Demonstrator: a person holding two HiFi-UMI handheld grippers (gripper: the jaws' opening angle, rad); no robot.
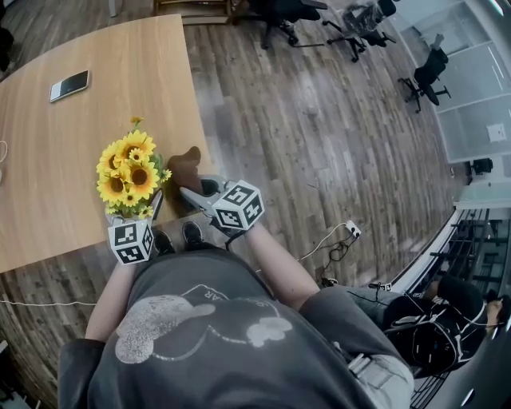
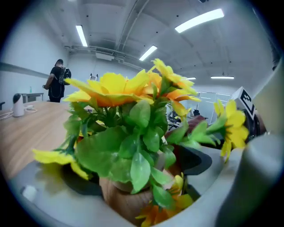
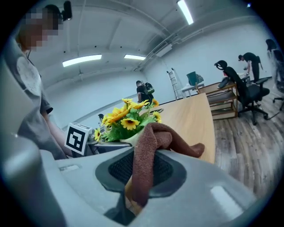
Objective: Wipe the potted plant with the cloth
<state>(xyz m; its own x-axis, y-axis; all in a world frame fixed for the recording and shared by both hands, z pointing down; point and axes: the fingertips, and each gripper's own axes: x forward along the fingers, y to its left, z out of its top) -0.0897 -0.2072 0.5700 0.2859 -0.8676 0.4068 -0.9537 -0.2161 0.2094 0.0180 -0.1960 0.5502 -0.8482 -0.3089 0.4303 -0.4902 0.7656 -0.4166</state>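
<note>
Wood-plank floor (image 1: 319,144) fills most of the head view, with office chairs (image 1: 351,24) at the far end. The pale wood desk (image 1: 56,184) occupies the left side, and a phone (image 1: 69,85) lies flat on it, well apart from everything else.

Potted plant (image 1: 130,172): yellow sunflowers and green leaves at the near edge of the desk. From the head view the blossoms cover the pot entirely. I cannot tell whether it rests on the desk or is lifted.

Left gripper (image 2: 135,170): jaws are closed on the wood-toned pot (image 2: 122,201), one pad on each side. Leaves hang over the rim, and the bottom of the frame cuts off the pot's base. In the head view only the marker cube (image 1: 130,242) shows, because the jaws sit under the flowers.

Right gripper (image 3: 142,177): jaws are clamped on a brown cloth (image 3: 151,150). A strip of the cloth drops into the gap between the pads, where its lower end is lost in shadow. The rest bunches above the jaws. In the head view the cloth (image 1: 185,165) sits just beside the blossoms on their right. No view settles whether it touches the leaves.
</note>
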